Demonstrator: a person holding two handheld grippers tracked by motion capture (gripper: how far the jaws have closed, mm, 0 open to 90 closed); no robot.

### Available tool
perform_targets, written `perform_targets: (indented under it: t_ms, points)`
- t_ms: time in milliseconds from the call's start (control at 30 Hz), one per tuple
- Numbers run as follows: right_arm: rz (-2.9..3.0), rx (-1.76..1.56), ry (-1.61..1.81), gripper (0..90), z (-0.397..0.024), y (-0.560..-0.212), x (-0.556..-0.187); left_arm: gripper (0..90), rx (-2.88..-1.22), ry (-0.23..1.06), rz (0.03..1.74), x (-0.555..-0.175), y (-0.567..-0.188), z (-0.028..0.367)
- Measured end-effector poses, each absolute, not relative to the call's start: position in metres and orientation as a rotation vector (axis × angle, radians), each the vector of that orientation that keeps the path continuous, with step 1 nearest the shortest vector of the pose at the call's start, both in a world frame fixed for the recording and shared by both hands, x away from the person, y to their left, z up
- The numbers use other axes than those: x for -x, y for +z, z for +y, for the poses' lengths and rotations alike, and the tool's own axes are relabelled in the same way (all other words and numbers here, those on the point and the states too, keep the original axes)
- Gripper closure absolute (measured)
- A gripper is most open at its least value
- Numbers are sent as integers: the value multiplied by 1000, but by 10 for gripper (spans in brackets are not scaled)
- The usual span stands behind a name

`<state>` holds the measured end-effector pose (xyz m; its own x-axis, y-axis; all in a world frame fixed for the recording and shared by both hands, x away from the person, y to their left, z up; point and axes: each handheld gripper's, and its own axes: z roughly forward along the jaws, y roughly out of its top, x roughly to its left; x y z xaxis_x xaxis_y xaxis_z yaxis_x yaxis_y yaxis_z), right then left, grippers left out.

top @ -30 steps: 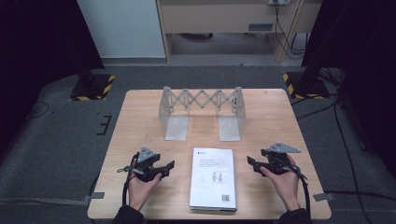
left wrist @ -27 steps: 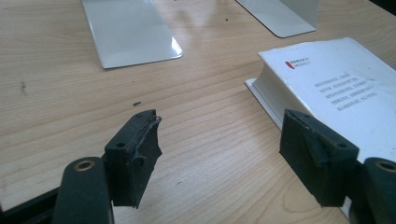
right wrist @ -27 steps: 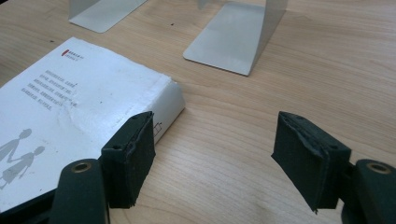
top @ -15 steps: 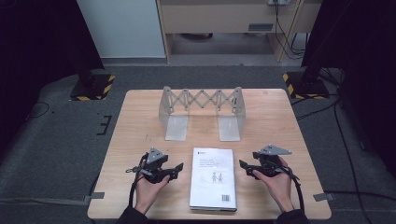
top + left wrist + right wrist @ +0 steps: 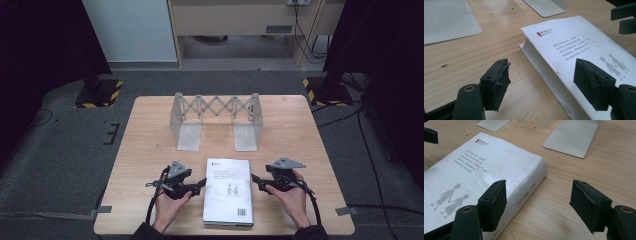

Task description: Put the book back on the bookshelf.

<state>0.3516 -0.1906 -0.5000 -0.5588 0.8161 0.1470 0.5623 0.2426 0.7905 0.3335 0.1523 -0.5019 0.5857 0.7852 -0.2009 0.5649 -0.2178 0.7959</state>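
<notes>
— While I hold both hands low at the near edge of the table [image 5: 150, 130], tell me what you read from the high view.

— I see the book [image 5: 229, 190] lying flat, cover up, between your two tools. The left gripper [image 5: 199, 184] sits just beside its left edge, the right gripper [image 5: 256, 179] just beside its right edge. Both point inward at the book.

— From the left gripper view, my jaws stand wide apart with nothing between them except bare wood and the book's page edge. One pad hangs over the table, the other over the cover near the grey figures. I can't tell if that pad touches the cover.

— And the right side?

— Same story in the right gripper view: jaws spread, nothing clamped. The book's spine, with dark characters on it, runs between them; one pad sits over the cover, the other over the wood. The cover shows a dent near the spine.

— Anything farther back?

— The rack [image 5: 216, 119], a grey metal stand with a scissor lattice linking two upright ends, stands on the far half of the table, well apart from the book. Its two flat feet reach toward me.

— Where are the hands?

— My left hand [image 5: 167, 207] and right hand [image 5: 292, 200] come in from the bottom, each wrapped around its tool, cables looping beside the wrists.
</notes>
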Motion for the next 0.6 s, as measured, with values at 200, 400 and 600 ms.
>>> perform_targets:
  t_ms: [200, 400, 600]
  points:
    - [2257, -1281, 1236, 294, -185, -503, -351, 255, -1927, 289, 1076, -334, -506, 145]
    - [2276, -1273, 1247, 294, -182, -507, -351, 235, -1962, 272, 1059, -336, -511, 138]
    - [2300, -1263, 1255, 294, -178, -511, -351, 169, -1971, 235, 1022, -337, -517, 130]
